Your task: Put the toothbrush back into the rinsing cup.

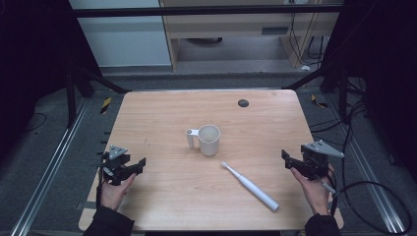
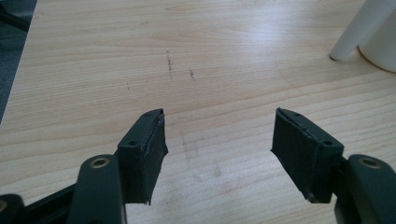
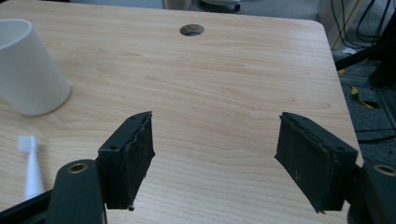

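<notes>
A person sits at a pale wooden table (image 1: 162,113) with a black two-jaw gripper in each hand, forearms coming in over the near edge. The left gripper (image 1: 129,168) hangs low by the table's left edge, and its own view shows the two jaws spread wide with bare wood between them and nothing held (image 2: 218,144). The right gripper (image 1: 290,160) sits at the right edge, a grey three-cornered plate on top of it and a cable trailing off toward the floor; its jaws are likewise wide apart and empty (image 3: 215,154). Near the middle of the table stands a white cup (image 1: 209,139), upright, with a white handle (image 1: 190,138) sticking out on its left side; it shows at the upper right corner of the left gripper view (image 2: 378,32) and at the left of the right gripper view (image 3: 28,70). Just in front of the cup, apart from it, a white electric toothbrush (image 1: 250,185) lies flat and slanted, its bristle head toward the cup and its thick handle pointing to the near right corner; the head shows in the right gripper view (image 3: 29,158). Both grippers are well apart from the cup and the toothbrush. A small dark round hole (image 1: 243,103) sits in the tabletop toward the far edge.
</notes>
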Demonstrator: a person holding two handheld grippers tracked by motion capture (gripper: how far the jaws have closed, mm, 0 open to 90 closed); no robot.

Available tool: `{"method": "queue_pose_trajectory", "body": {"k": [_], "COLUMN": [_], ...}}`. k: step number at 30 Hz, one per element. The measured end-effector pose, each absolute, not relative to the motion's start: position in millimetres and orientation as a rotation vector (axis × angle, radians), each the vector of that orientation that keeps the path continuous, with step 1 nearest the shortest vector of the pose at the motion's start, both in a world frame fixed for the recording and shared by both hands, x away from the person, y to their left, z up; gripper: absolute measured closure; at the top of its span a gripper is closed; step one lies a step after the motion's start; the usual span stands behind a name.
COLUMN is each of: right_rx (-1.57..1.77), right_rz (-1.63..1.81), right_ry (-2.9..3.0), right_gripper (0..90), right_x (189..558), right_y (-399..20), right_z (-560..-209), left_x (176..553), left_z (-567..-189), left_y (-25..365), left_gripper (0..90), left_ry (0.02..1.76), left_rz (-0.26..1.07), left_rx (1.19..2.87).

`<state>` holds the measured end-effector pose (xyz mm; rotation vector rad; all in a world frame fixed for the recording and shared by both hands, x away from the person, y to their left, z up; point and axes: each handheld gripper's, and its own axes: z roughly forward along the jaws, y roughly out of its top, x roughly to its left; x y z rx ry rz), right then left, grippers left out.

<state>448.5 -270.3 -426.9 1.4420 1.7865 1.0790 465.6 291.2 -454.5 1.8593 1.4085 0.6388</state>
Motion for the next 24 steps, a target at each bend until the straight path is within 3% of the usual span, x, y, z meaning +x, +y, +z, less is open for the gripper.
{"method": "queue_pose_trajectory", "body": {"k": [12,24], "right_rx": [1.376,1.308], "right_rz": [1.013,0.949], "right_ry": [1.960,2.112], "right_gripper": [29.4,31.7], "right_x": [446.9,444.9], "right_y": [-246.2,-220.6], "right_z": [-417.0,-406.0], "left_x": [461.3,461.3], "left_z": [-453.6,-457.2], "left_y": [293.5,289.8], "left_gripper": [42.0,42.5], "left_ry": [1.400,1.376], "left_rz": [0.678,0.712], "left_rx": [1.883,1.896]}}
